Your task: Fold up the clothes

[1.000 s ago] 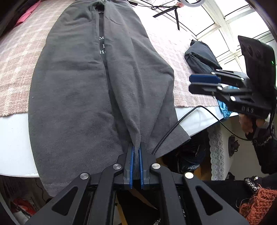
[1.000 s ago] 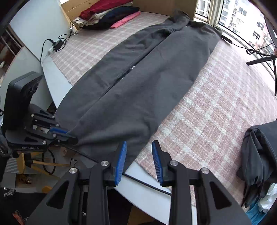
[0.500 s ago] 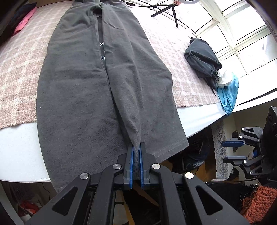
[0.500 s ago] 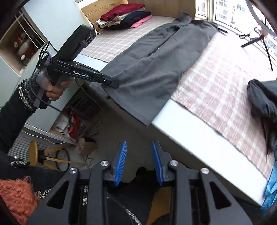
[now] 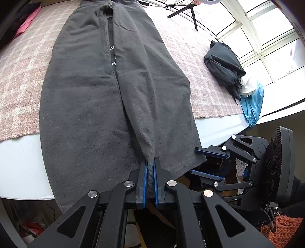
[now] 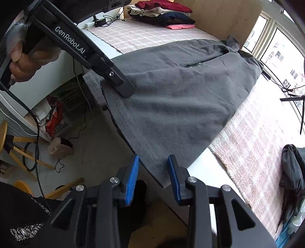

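Note:
A dark grey sweatshirt (image 5: 91,106) lies lengthwise on the pink plaid cloth (image 5: 205,76), its hem hanging over the white table edge (image 5: 21,152). My left gripper (image 5: 150,167) is shut on the cuff of a sleeve (image 5: 146,133) that is folded down the garment's middle. In the right wrist view the left gripper (image 6: 126,91) rests on the grey sweatshirt (image 6: 181,99) near the hem. My right gripper (image 6: 153,159) is open, its blue pads on either side of the hem corner (image 6: 162,177) without pressing it. From the left wrist view, the right gripper (image 5: 193,161) sits just right of that corner.
A dark bundled garment (image 5: 225,64) and a blue cloth (image 5: 251,103) lie at the table's right end. Folded clothes (image 6: 162,11) are stacked at the far end. A tripod (image 5: 183,9) stands by the window. A wooden stool (image 6: 11,145) and cables are on the floor below.
My right gripper dropped from over the table to below its edge, then came in at the garment's hem corner. The left gripper kept its hold on the cuff and stayed put.

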